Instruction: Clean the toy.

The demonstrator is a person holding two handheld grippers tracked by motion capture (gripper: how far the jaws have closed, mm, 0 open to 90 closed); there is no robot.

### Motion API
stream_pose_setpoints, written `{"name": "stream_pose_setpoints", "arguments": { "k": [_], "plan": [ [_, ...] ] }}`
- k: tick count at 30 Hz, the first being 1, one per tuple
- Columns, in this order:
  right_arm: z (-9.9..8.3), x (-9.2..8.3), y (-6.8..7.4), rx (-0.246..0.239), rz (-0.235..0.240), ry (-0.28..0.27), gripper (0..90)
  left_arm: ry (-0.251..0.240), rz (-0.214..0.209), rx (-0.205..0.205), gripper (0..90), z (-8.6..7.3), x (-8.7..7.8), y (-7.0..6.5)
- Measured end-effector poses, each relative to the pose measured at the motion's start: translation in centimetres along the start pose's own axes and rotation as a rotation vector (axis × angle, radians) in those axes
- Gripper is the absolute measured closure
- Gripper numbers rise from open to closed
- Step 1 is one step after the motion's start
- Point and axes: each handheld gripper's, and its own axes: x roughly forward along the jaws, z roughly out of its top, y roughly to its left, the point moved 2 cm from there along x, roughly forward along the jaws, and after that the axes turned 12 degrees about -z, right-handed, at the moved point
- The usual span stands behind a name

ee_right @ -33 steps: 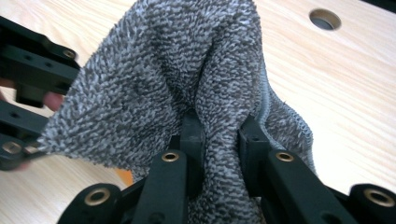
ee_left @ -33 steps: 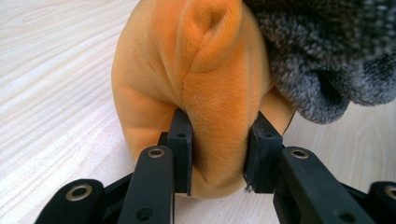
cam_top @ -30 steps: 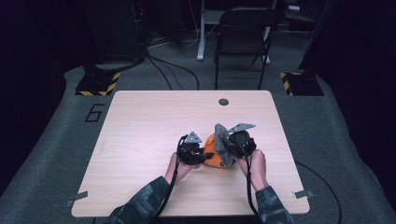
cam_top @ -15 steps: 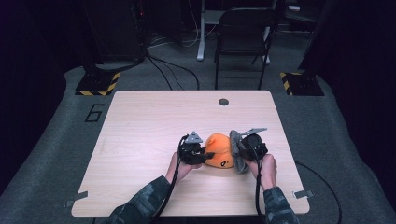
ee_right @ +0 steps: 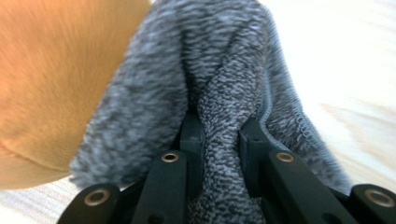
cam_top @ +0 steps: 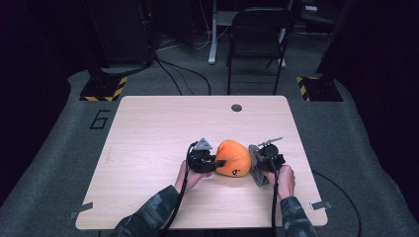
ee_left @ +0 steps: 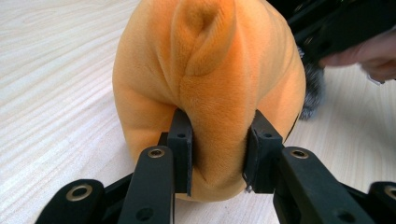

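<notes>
My left claw [ee_left: 217, 156] pinches a fold of the orange plush toy [cam_top: 233, 158] on the surface [cam_top: 148, 133]; my right claw [ee_right: 219, 140], clamped on grey knit fabric [ee_right: 224, 74] just beside it, likely next pulls the cover clear

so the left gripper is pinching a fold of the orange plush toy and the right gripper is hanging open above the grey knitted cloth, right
Not quite. The right gripper is not open above the grey knitted cloth: the right gripper view shows its fingers shut on a fold of it. The left gripper does pinch the orange plush toy.
</notes>
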Motion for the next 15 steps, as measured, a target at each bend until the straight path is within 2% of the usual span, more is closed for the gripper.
{"name": "stream_pose_setpoints", "arguments": {
  "k": [3,4,5,6,7,8,10,11,13,14,15],
  "plan": [
    [1.0,-2.6,-0.6,0.023,-0.002,-0.072,76.6,-0.005,0.001,-0.005,67.9,0.0,0.0,0.0],
    [1.8,-4.8,-0.7,0.022,0.003,-0.144,76.6,-0.007,0.001,-0.007,67.8,0.0,0.0,0.0],
    [1.8,-4.8,-0.7,0.022,0.003,-0.144,76.6,-0.006,0.004,-0.005,67.8,0.0,0.0,0.0],
    [2.2,-6.0,-0.5,0.027,0.008,-0.175,76.5,-0.006,0.006,-0.002,67.8,0.0,0.0,0.0],
    [2.6,-7.0,-0.1,0.024,0.034,-0.214,76.5,-0.002,0.008,-0.001,67.8,0.0,0.0,0.0],
    [3.0,-8.0,0.4,0.023,0.049,-0.246,76.5,-0.003,0.009,-0.001,67.7,0.0,0.0,-0.1],
    [3.7,-9.5,1.9,-0.016,0.087,-0.298,76.4,-0.001,0.008,0.001,67.7,-0.1,-0.1,-0.1],
    [4.3,-10.2,3.9,-0.059,0.107,-0.331,76.0,-0.007,0.012,-0.001,67.7,-0.1,0.0,-0.2],
    [4.7,-9.9,5.9,-0.104,0.113,-0.336,75.6,0.002,0.016,0.004,67.6,-0.1,-0.1,-0.2],
    [4.7,-9.9,5.9,-0.104,0.113,-0.336,75.6,0.002,0.014,0.009,67.6,-0.1,-0.1,-0.3],
    [4.7,-8.7,7.2,-0.134,0.099,-0.307,75.5,0.004,0.017,0.013,67.7,-0.1,-0.1,-0.3]
  ]
}}
